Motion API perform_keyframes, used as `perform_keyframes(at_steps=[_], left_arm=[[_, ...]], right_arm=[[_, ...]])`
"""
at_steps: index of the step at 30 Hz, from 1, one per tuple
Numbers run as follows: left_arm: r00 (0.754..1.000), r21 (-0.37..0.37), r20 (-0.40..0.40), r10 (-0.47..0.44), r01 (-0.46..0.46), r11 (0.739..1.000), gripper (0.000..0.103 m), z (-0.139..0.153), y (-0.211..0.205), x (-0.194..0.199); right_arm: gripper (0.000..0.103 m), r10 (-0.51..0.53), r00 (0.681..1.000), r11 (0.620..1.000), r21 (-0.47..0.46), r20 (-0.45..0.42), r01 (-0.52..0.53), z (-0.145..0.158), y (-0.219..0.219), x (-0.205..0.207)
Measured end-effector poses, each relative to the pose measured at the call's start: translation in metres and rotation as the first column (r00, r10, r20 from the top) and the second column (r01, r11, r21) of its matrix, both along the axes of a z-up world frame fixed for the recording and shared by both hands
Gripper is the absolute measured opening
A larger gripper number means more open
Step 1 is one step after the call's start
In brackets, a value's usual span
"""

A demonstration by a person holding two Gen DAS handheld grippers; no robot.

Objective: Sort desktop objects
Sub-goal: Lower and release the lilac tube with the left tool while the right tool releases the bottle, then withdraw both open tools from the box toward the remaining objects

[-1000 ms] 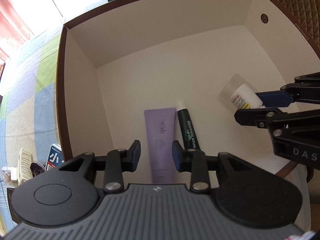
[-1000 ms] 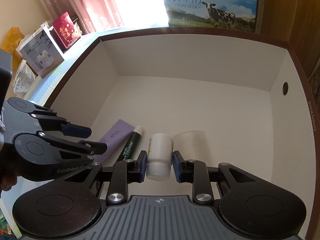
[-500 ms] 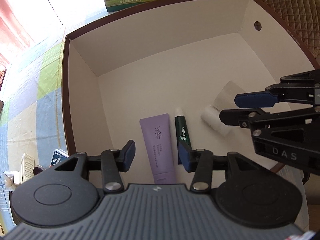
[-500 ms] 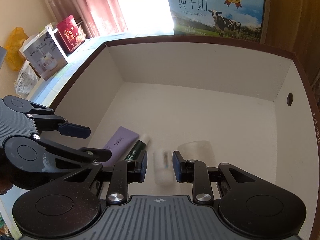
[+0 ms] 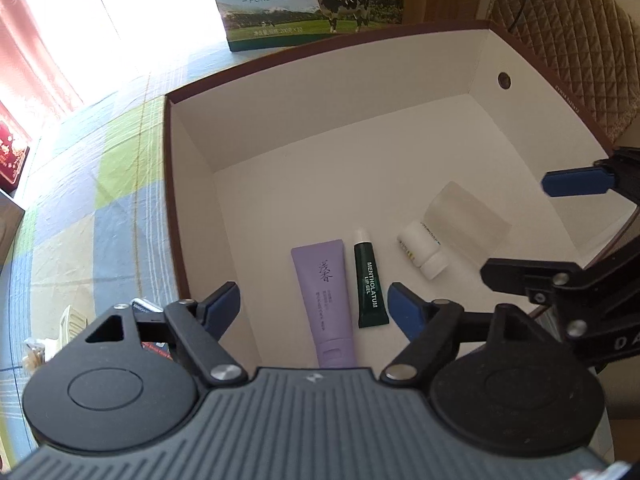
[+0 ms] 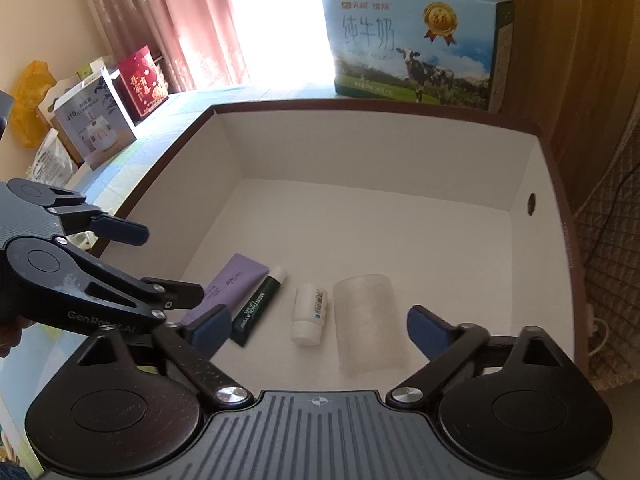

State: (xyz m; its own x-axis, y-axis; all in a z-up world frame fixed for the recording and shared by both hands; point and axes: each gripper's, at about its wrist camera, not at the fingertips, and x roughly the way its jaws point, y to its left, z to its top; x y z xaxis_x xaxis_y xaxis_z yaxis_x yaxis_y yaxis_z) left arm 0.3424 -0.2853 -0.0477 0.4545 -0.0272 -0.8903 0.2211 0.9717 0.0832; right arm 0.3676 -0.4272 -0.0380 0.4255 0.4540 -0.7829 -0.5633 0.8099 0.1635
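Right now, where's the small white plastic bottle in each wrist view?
Left wrist: small white plastic bottle right of centre, lying between the dark green lip gel tube and the clear plastic cup.
Right wrist: bottle at lower centre, same neighbours.
Shared landmark: round hole in the box wall.

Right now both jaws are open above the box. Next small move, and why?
Probably swing the left hand-held gripper left, out past the box wall: the purple tube, green lip gel, white bottle and clear cup already lie inside, while small items remain on the tablecloth.
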Motion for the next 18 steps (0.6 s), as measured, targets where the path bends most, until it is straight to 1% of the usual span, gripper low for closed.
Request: perform_keyframes(at_steps=[1, 3, 5, 18], left_arm=[[1.000, -0.002, 0.004, 0.006, -0.006, 1.000, 0.084, 0.003, 0.002, -0.002], [1.000, -0.007, 0.013, 0.014, -0.014, 1.000, 0.085, 0.008, 0.005, -0.006], [1.000, -0.014, 0.019, 0.022, -0.022, 1.000, 0.090, 0.014, 0.008, -0.013], [0.993, -0.047, 0.096, 0.066, -0.062, 0.997, 0.091, 0.043, 0.012, -0.048]], right_arm=[[0.096, -0.004, 1.000, 1.000, 0.003, 0.003, 0.004, 0.002, -0.001, -0.002], [0.098, -0.013, 1.000, 1.000, 0.005, 0.008, 0.013, 0.006, -0.002, -0.007], [0.100, -0.019, 1.000, 1.000, 0.007, 0.015, 0.019, 0.009, -0.004, -0.011], [0.101, -0.031, 0.996, 0.999, 0.011, 0.089, 0.030, 0.029, -0.008, -0.043]])
